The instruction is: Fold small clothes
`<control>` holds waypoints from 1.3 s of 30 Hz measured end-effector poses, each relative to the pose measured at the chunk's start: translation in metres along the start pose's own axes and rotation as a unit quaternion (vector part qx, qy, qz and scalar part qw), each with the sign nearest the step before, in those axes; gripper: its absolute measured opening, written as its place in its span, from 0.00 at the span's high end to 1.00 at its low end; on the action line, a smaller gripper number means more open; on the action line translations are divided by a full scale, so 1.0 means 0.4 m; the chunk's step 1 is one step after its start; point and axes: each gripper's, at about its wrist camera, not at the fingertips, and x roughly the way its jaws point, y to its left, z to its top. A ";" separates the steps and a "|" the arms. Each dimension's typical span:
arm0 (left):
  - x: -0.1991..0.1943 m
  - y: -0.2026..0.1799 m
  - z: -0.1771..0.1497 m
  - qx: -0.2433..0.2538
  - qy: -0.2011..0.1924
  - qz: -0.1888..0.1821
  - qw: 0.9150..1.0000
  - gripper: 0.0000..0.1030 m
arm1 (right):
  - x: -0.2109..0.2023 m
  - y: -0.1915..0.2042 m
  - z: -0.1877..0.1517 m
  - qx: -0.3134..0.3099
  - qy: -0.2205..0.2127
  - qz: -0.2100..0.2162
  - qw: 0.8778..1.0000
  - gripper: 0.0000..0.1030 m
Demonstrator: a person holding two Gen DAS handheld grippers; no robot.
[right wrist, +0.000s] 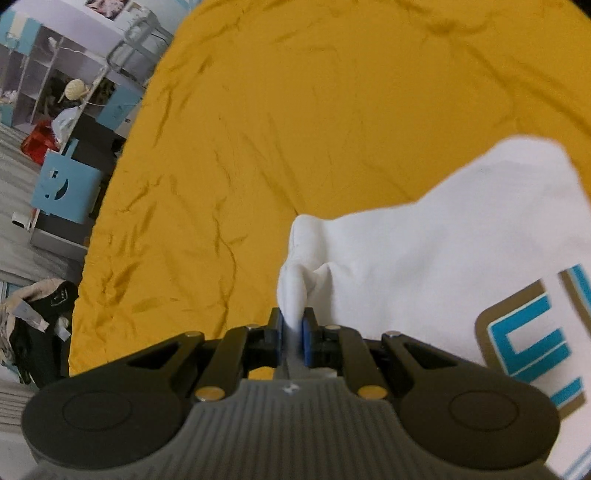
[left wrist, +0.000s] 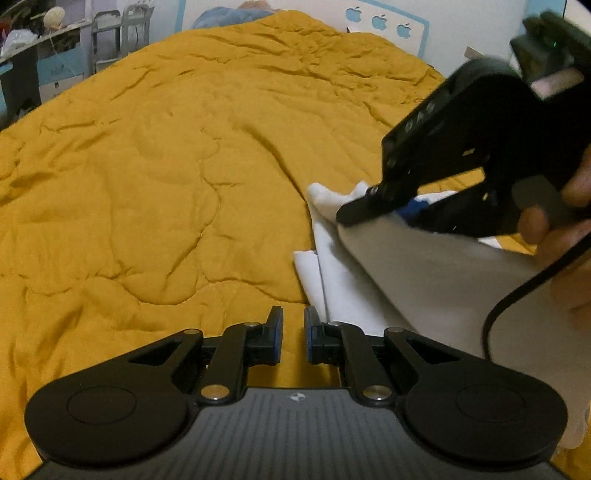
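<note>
1. White garment, right wrist view: large blue block letters with a tan outline at the near right. Only partial shapes show, something like "C" or "E"; no word can be read.
2. Far wall, left wrist view: three blue apple logos in a row on a white panel.
3. Far left, right wrist view: blue box bearing a face-like mark, no letters.

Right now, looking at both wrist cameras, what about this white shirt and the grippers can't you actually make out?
- White shirt: its full outline; the right wrist view cuts it at the right edge, the right gripper covers part in the left wrist view.
- Blue print: wording cut off by the edge.
- Right gripper in the left wrist view: motion-blurred.
- Left gripper: empty, jaws apart; whether it touches the yellow quilt is unclear.
</note>
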 end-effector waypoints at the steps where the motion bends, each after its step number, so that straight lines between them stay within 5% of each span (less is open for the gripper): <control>1: 0.003 0.002 -0.003 0.000 0.002 0.000 1.000 0.89 | 0.016 -0.007 0.001 0.001 0.006 0.001 1.000 0.95; 8: -0.006 0.004 -0.007 0.002 0.015 0.012 1.000 0.89 | -0.007 0.019 -0.017 -0.042 0.011 0.007 0.999 0.84; 11: -0.042 -0.010 -0.008 0.011 0.021 0.022 0.999 0.89 | -0.081 0.060 -0.041 -0.072 -0.002 0.010 0.997 0.73; 16: -0.123 -0.035 -0.008 0.015 0.014 0.030 0.999 0.88 | -0.242 0.066 -0.094 -0.108 -0.021 0.042 0.993 0.73; 23: -0.237 -0.011 -0.026 -0.061 -0.037 -0.036 0.997 0.82 | -0.448 -0.028 -0.183 -0.164 -0.055 0.070 0.982 0.69; 26: -0.276 0.010 -0.044 -0.120 -0.051 -0.079 0.988 0.75 | -0.503 -0.092 -0.231 -0.195 -0.073 0.051 0.977 0.65; 31: -0.306 0.031 -0.078 -0.182 -0.062 -0.120 0.974 0.45 | -0.534 -0.210 -0.324 -0.226 -0.089 0.011 0.970 0.65; 34: -0.301 0.045 -0.107 -0.222 -0.052 -0.145 0.963 0.43 | -0.537 -0.278 -0.382 -0.244 -0.100 -0.014 0.964 0.63; 39: -0.277 0.065 -0.163 -0.314 -0.054 -0.213 0.924 0.32 | -0.518 -0.359 -0.475 -0.258 -0.104 -0.049 0.959 0.54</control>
